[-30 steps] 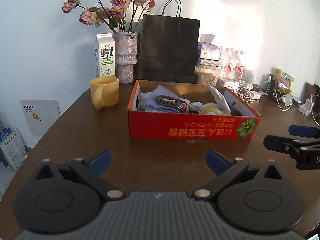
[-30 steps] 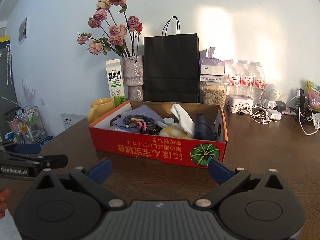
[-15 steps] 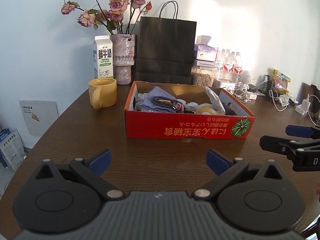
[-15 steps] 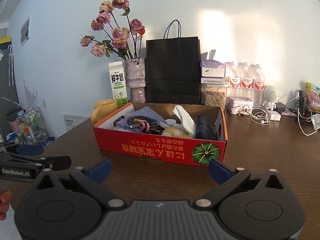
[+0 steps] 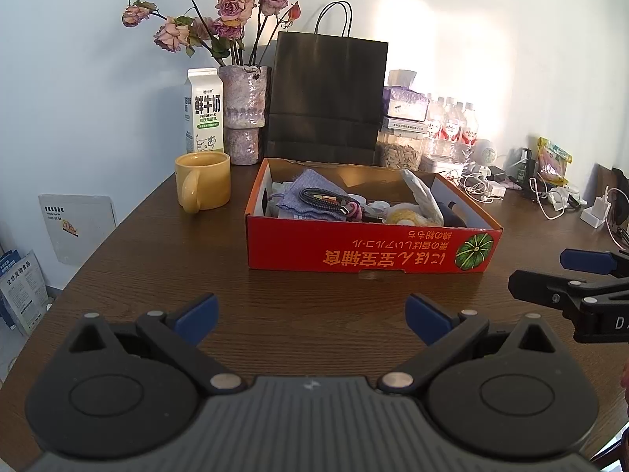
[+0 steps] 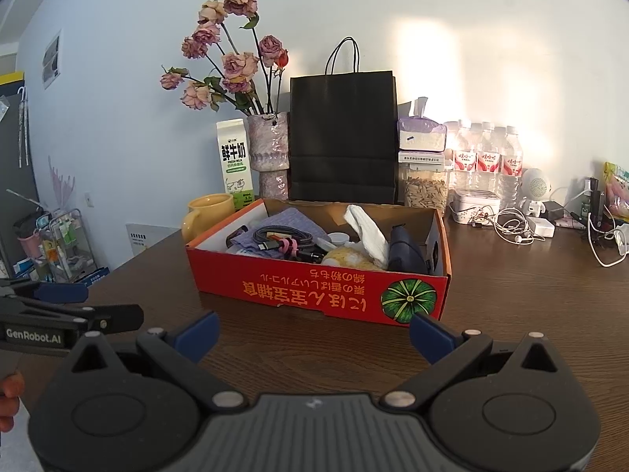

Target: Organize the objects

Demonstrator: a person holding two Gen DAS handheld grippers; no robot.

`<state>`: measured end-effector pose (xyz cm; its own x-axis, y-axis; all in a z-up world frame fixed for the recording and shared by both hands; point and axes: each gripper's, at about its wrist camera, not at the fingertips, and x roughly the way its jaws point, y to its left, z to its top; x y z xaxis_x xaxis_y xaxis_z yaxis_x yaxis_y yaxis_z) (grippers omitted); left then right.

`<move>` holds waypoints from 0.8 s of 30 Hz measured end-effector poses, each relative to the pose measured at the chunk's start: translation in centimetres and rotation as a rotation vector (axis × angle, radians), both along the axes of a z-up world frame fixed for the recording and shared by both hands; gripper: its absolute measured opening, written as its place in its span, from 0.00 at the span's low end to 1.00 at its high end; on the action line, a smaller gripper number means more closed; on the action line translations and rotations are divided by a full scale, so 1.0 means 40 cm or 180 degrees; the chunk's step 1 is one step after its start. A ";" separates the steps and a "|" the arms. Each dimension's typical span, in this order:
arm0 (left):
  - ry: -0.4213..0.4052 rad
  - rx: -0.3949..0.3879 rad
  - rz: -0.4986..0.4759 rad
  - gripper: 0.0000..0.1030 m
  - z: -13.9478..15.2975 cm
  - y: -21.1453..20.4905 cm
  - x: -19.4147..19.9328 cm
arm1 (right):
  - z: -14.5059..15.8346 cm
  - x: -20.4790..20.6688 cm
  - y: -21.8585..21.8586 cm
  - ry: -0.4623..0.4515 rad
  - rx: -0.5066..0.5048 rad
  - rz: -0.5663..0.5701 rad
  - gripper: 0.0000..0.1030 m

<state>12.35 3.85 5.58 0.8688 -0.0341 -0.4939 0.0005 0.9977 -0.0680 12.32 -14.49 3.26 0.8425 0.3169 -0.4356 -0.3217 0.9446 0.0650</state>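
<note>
**Hovering over the table, both tools wide apart and empty**

Standing far left on the wooden table (image 5: pixel 157 275): milk carton (image 5: pixel 203 110), then yellow mug (image 5: pixel 203 187) just in front of it. Beside the carton, a stone-look vase (image 5: pixel 244 114) of faded roses, with a black paper bag (image 5: pixel 328 96) next along against the wall.

Sitting mid-table, just ahead of the bag: red cardboard box (image 5: pixel 369 251), open-topped, holding a blue-grey cloth (image 5: pixel 310 196), a coiled cable (image 5: pixel 326 198) lying on that cloth, a yellow soft item (image 5: pixel 405 214), a white cloth (image 5: pixel 422 196) and a dark object (image 6: pixel 405 249) at its right end.

Held low in front of the box, short of its near wall: left gripper (image 5: pixel 310 312), blue-tipped fingers spread wide, clamped on nothing. Likewise right gripper (image 6: pixel 312 332), fingers spread, nothing between them, level with the left one and just to its right.

Further right along the wall: tissue pack, seed jar (image 6: pixel 426 190), water bottles (image 6: pixel 487 161), tangled white cables (image 6: pixel 515 228).
</note>
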 end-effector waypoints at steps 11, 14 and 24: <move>-0.0003 0.0000 0.0009 1.00 -0.001 0.000 0.000 | -0.001 0.000 0.000 0.0002 -0.0001 0.0000 1.00; -0.0004 0.0001 0.0013 1.00 -0.001 0.001 0.000 | -0.001 0.000 0.000 0.0000 -0.0001 0.0000 1.00; -0.0022 0.0004 -0.0018 1.00 -0.008 -0.003 -0.003 | -0.005 0.003 0.006 0.0020 -0.0011 0.0006 1.00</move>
<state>12.22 3.74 5.28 0.8720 -0.0385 -0.4880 0.0067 0.9977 -0.0668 12.44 -14.25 3.05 0.8392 0.3169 -0.4420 -0.3230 0.9442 0.0638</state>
